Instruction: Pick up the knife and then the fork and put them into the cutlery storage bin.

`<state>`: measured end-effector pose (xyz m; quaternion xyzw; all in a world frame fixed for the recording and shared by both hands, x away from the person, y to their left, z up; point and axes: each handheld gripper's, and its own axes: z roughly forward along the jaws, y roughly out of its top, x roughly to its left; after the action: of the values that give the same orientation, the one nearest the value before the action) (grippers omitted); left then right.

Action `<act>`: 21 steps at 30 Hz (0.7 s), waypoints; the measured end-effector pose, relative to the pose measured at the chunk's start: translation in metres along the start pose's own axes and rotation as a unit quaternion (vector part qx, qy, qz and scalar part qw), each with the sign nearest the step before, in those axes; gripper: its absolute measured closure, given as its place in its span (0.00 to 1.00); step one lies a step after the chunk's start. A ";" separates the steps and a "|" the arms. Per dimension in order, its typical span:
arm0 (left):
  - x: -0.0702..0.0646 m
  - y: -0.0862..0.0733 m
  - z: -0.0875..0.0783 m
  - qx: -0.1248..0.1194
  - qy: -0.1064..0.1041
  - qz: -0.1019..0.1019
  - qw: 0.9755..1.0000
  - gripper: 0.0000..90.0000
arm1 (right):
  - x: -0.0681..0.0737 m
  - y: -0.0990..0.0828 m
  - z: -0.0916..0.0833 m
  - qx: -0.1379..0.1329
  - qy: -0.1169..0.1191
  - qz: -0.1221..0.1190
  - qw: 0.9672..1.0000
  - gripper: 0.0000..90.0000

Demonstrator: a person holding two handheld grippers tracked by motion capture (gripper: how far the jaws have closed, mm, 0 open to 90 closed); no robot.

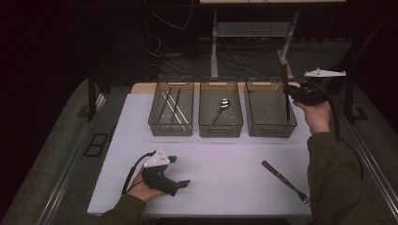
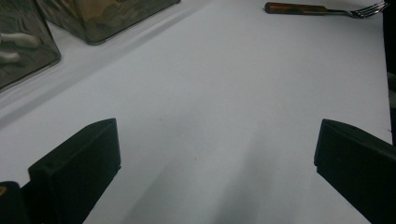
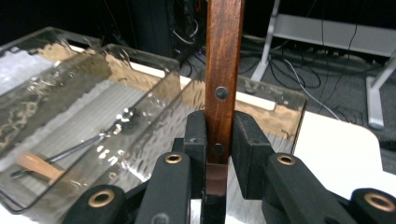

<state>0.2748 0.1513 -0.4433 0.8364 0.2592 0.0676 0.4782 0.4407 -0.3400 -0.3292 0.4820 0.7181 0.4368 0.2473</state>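
The left gripper (image 1: 180,171) rests low at seven o'clock, jaws spread wide and empty. The right gripper (image 1: 293,93) is raised at two o'clock, jaws clamped.

Olive-green sleeves are worn on both forearms. The left tongs (image 1: 180,171) and right tongs (image 3: 219,140) are built in black, each topped by a grey three-cornered plate; brass-coloured rivets are seen behind the right jaws.
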 end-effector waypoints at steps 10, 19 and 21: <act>0.000 0.000 0.000 -0.001 -0.001 -0.001 1.000 0.00 | 0.002 -0.014 0.023 0.051 -0.012 -0.025 0.998 0.86; 0.000 0.000 0.000 -0.001 -0.002 -0.002 1.000 0.00 | 0.002 -0.025 0.034 0.080 -0.011 -0.028 0.996 0.86; 0.000 0.000 0.000 -0.001 -0.002 -0.002 1.000 0.00 | 0.001 -0.027 0.035 0.089 -0.009 -0.027 0.996 0.86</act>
<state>0.2751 0.1514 -0.4433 0.8354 0.2596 0.0655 0.4800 0.4547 -0.3291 -0.3697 0.4862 0.7648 0.3602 0.2213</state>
